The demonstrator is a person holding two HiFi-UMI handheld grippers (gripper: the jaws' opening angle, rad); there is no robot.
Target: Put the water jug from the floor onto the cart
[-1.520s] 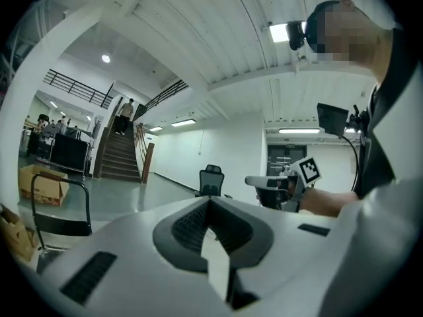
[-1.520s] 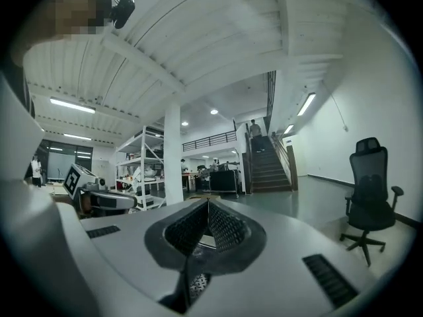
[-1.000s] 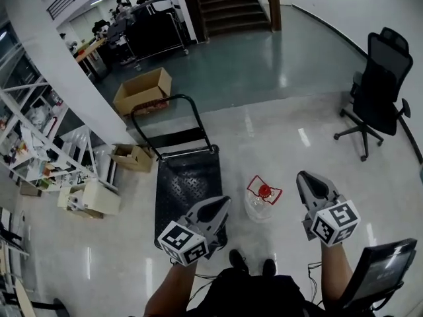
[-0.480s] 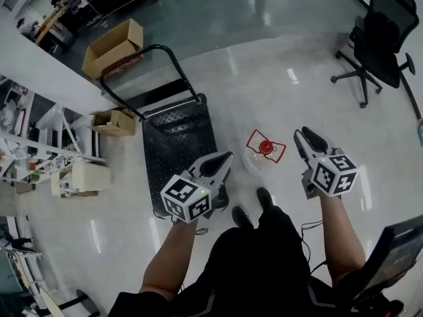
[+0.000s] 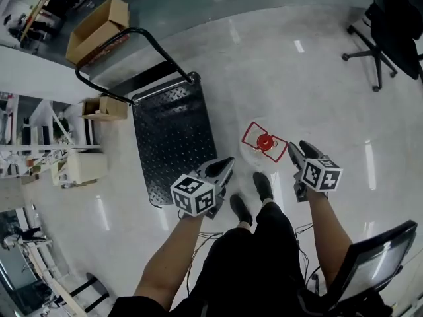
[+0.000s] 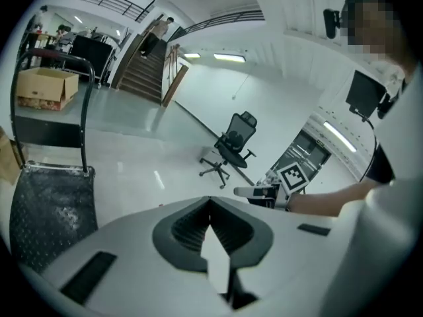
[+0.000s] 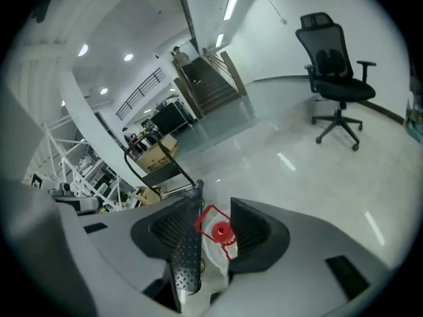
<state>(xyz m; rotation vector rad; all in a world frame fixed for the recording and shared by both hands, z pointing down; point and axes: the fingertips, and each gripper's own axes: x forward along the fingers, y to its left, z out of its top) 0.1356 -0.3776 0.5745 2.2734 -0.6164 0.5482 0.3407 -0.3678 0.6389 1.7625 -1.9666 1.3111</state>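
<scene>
The clear water jug (image 5: 254,152), with a red cap and a red handle frame, stands on the floor just right of the black flat cart (image 5: 173,137). My right gripper (image 5: 295,150) hangs low beside the jug's right side without touching it. Its jaws are opening, and between them in the right gripper view (image 7: 215,201) the jug (image 7: 219,230) shows ahead, unpressed by the pads. My left gripper (image 5: 226,164) is shut and empty, by the cart's near right corner. In the left gripper view (image 6: 210,201) the cart (image 6: 53,210) lies at the left.
The person's shoes (image 5: 263,185) stand just behind the jug. The cart's push handle (image 5: 112,51) rises at its far end, beyond it a cardboard box (image 5: 99,22). A black office chair (image 5: 396,32) is at the far right, shelving (image 5: 39,131) at the left.
Both grippers have dropped toward the floor and the head has tilted further down. The right gripper's jaws went from shut to open and now sit next to the jug.
</scene>
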